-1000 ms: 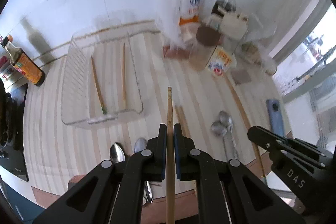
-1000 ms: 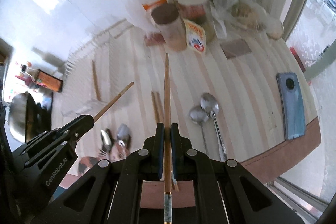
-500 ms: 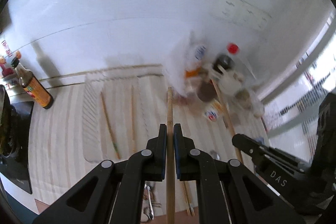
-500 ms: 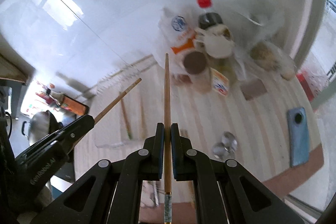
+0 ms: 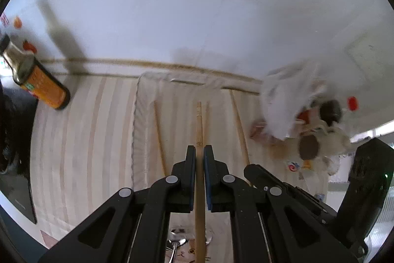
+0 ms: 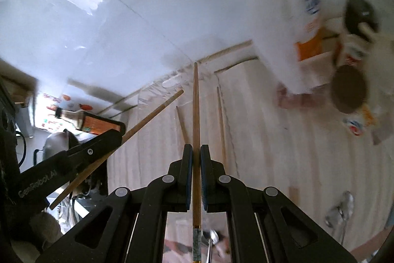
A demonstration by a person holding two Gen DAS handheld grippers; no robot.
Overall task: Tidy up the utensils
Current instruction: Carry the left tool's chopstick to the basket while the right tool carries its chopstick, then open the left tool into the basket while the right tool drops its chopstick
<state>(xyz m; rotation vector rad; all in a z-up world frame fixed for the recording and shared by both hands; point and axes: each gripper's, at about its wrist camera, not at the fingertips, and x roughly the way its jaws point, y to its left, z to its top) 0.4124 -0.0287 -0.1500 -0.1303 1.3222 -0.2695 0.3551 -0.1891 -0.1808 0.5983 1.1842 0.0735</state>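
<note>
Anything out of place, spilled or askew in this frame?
Nothing spilled or damaged. Each tongs grips one chopstick over the clear tray, where two chopsticks lie unevenly. Motion blur smears the bagged groceries.

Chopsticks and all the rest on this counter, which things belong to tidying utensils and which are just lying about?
Job: chopstick in the left hand-held gripper; chopstick in the right hand-held gripper; clear tray; spoons.

Lying about: sauce bottle; white bag; brown-lidded jar.

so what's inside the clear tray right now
Two bare wooden chopsticks lie inside the clear tray. The held chopstick and the fingers cover its middle and near end.
</note>
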